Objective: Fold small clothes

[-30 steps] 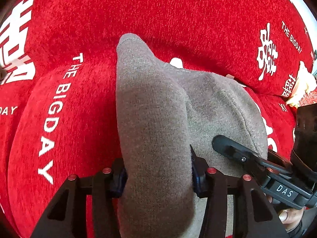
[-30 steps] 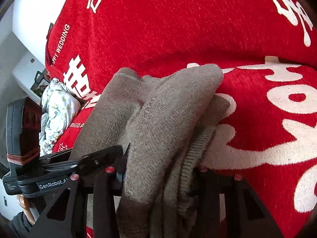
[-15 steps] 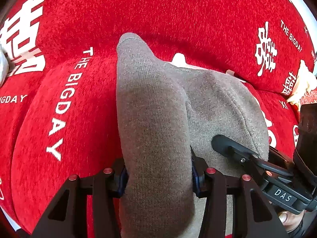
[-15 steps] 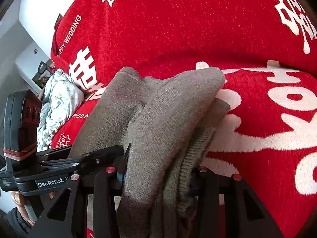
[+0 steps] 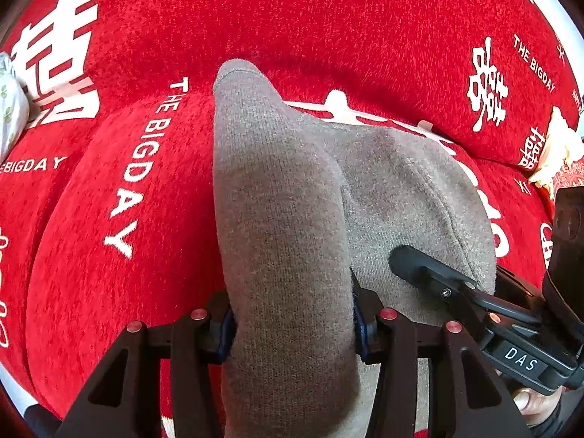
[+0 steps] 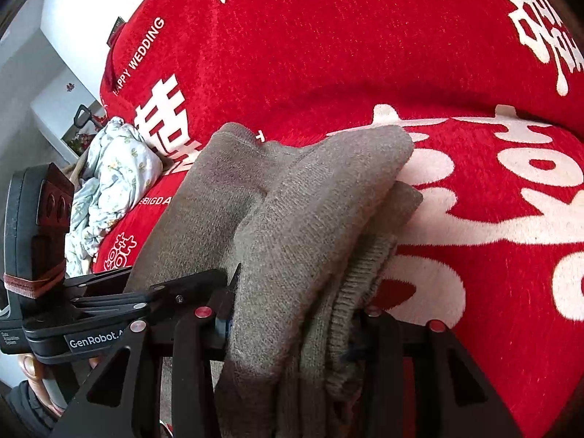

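Grey-brown knitted wool makes up the small garment (image 5: 401,189), which lies bunched on a red plush cover printed with white Chinese characters and English words (image 5: 328,29) spread over a rounded cushioned seat. The left gripper (image 5: 292,325) is clamped on a thick fold of the knit, which rises between its black fingers and stretches forward to a rounded tip near the crease where the seat meets the backrest. The right gripper (image 6: 292,323) likewise pinches a stacked bundle of the same garment (image 6: 310,211), several layers including a ribbed hem, pressed between its two fingers. In the left wrist view, the right gripper's black body with a "DAS" label comes in from the right, one finger (image 5: 419,262) resting on the grey cloth. In the right wrist view, the left gripper (image 6: 120,306) shows at the left edge, marked "GenRobot". The two tools sit close together on the garment. A crumpled pale floral cloth (image 6: 109,182) lies well apart at the far left of the seat, against the backrest.
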`<state>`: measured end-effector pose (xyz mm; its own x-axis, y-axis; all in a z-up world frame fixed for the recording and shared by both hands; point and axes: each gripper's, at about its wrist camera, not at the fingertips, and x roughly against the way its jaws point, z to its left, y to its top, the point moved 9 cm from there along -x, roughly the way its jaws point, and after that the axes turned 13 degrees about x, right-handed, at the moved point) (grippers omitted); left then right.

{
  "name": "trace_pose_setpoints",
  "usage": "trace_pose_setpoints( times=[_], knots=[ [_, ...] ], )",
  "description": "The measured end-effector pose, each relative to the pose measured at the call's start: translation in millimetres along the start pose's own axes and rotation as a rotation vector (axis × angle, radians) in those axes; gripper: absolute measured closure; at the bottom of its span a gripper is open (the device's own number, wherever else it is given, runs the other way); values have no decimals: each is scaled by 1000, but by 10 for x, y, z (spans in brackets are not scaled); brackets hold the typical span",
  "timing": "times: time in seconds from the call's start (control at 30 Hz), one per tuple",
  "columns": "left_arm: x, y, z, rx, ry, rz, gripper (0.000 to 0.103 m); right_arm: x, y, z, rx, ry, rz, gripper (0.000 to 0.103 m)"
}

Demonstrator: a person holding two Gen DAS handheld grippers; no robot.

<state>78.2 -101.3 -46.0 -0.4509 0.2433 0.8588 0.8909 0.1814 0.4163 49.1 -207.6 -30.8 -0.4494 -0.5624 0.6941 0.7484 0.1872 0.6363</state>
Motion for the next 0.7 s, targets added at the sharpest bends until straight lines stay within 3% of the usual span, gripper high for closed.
trace_pose_setpoints(
  times=[0.7],
  knots=[
    [283, -529, 126, -23, -41, -14, 53, 289, -402, 354, 39, -28, -40, 59]
  ],
)
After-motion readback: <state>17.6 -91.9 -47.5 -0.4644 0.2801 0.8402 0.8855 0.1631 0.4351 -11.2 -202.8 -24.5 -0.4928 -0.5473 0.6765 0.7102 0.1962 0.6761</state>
